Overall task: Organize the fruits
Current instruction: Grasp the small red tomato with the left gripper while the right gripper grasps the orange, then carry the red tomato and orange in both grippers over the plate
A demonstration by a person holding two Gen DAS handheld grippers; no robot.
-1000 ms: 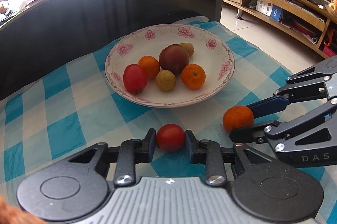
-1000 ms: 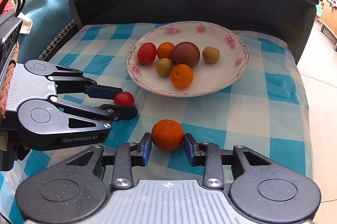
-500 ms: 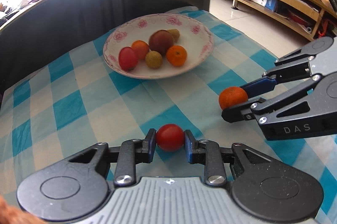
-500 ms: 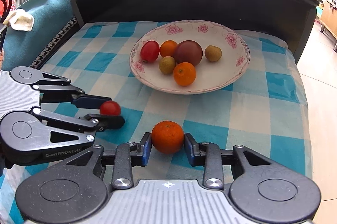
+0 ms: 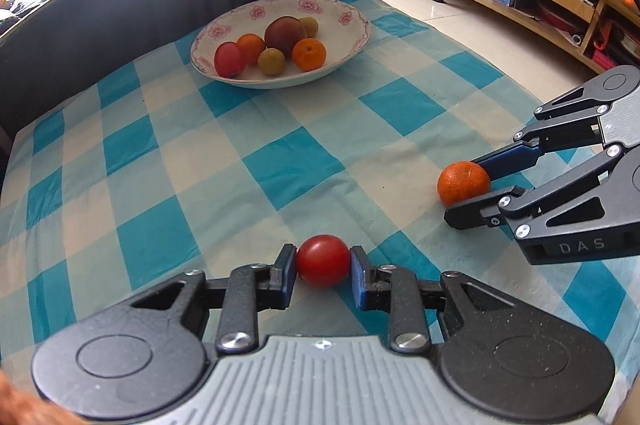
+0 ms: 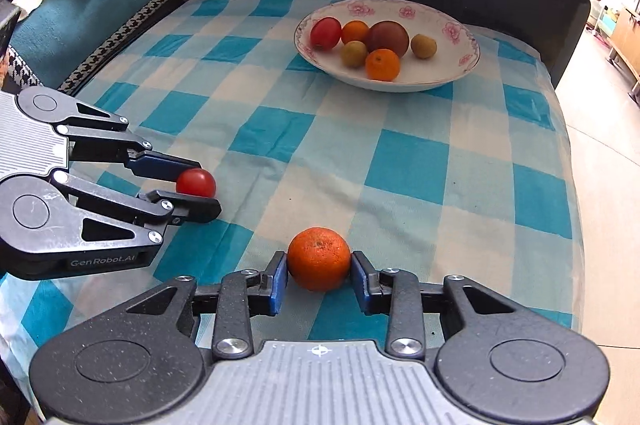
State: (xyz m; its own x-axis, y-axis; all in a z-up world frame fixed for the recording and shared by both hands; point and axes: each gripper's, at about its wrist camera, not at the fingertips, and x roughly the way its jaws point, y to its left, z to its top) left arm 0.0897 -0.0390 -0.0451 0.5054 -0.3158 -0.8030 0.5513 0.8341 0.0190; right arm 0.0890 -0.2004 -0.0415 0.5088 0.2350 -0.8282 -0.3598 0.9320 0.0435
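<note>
Between the blue pads of the left tool sits a small red tomato, pinched tight from both sides. Close by on the right, the right tool is pinching an orange the same way, pads pressed against its skin. Each tool can be seen from the other one's camera, and both fruits look to be low over the checked blue and white cloth, maybe even touching it; I cannot tell for sure.

What has changed is how far away the bowl is. A second ago both tools were right up by the flowered bowl, with the tomato almost under its rim. Now the bowl is far off at the back of the surface, with lots of checked cloth between it and the tools. The tools have pulled back and taken their fruit along. The grip on each fruit looks the same as it was.

In the bowl there are six fruits bunched together: a red one, two orange ones, a big dark one and two small brownish ones.

So I think these two fruits are being carried away from the bowl, perhaps to put them somewhere near the front edge. Nothing has been let go yet.
</note>
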